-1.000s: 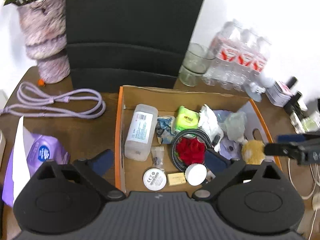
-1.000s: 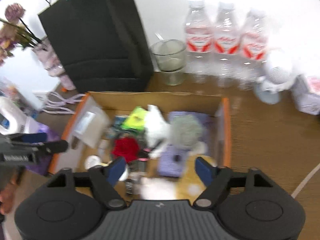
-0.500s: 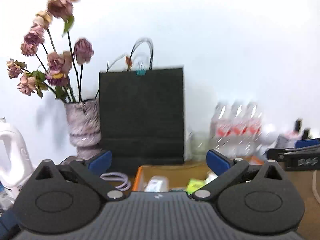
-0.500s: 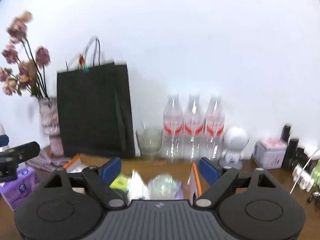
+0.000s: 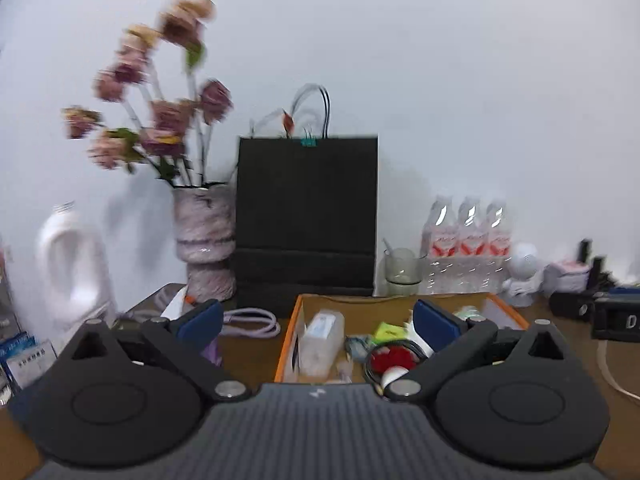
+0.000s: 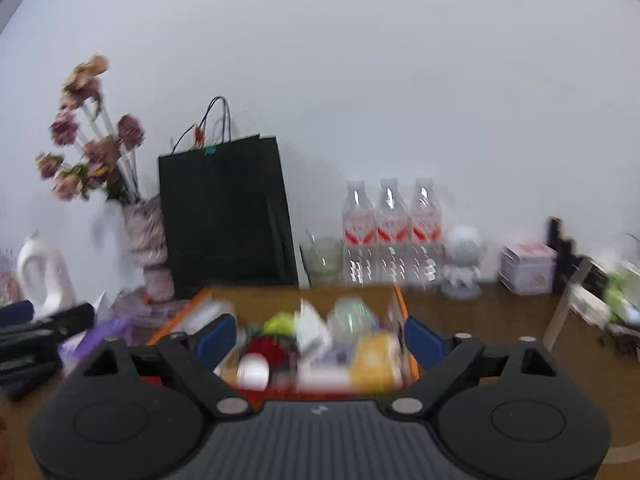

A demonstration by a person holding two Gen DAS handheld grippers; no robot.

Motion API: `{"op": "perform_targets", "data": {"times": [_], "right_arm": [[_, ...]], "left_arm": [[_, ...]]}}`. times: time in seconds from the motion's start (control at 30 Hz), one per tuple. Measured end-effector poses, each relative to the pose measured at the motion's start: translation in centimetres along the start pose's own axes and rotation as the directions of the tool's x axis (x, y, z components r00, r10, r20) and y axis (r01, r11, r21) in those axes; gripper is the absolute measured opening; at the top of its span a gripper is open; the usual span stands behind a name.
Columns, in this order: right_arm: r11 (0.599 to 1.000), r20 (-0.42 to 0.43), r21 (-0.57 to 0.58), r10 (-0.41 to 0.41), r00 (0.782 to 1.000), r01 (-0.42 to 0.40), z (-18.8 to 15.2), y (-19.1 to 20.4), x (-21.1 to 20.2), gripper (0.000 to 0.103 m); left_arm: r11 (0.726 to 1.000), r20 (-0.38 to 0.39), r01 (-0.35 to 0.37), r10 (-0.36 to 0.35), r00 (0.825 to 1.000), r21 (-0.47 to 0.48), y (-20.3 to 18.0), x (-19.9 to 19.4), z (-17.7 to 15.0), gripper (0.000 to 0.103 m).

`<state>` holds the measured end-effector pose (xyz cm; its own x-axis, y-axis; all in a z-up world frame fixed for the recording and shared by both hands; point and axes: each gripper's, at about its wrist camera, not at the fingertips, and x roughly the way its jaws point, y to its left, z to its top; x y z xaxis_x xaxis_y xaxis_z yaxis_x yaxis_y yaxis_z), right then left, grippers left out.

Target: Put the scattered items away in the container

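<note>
Now | left gripper (image 5: 318,318): near level, fingers spread (empty) | right gripper (image 6: 316,336): tipped slightly down, fingers opening, empty

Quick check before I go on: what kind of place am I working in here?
Probably a home or small office desk against a white wall: a vase of dried flowers, a black paper bag, water bottles and a cardboard box of odds and ends.
</note>
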<state>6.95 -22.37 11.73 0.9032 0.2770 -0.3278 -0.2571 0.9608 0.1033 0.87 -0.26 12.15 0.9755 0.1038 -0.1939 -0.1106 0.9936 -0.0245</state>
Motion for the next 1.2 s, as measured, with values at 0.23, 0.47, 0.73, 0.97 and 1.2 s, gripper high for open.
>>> {"op": "perform_targets", "data": {"times": [0.23, 0.47, 0.73, 0.97, 1.2], "right_arm": [[1.000, -0.059, -0.010, -0.030, 0.998, 0.029, -9.5, 1.8, -10.9, 0.095], [0.998, -0.076, 0.029, -0.056, 0.995, 0.059, -13.6, 1.2, -16.4, 0.095], [0.999, -0.050, 0.033, -0.037, 0.998, 0.038, -14.5, 1.1, -18.0, 0.095], [1.000, -0.081, 0.017, -0.011, 0.997, 0.012, -15.7, 1.9, -17.7, 0.096], [0.999, -0.163, -0.045, 0.002, 0.987, -0.009, -14.1, 3.4, -11.5, 0.096]], "left_arm": [[0.994, -0.070, 0.043, -0.036, 0.997, 0.101, 0.4, -11.5, -8.1, 0.103], [0.998, -0.165, 0.004, 0.005, 0.986, 0.056, 2.0, -16.1, -11.0, 0.103], [0.996, -0.140, -0.055, 0.064, 0.988, 0.064, 3.6, -19.9, -12.4, 0.103], [0.999, -0.173, -0.017, 0.024, 0.985, 0.042, 3.8, -19.7, -13.0, 0.103], [0.998, -0.160, 0.051, -0.045, 0.986, 0.030, 2.8, -12.4, -9.9, 0.103]]}}
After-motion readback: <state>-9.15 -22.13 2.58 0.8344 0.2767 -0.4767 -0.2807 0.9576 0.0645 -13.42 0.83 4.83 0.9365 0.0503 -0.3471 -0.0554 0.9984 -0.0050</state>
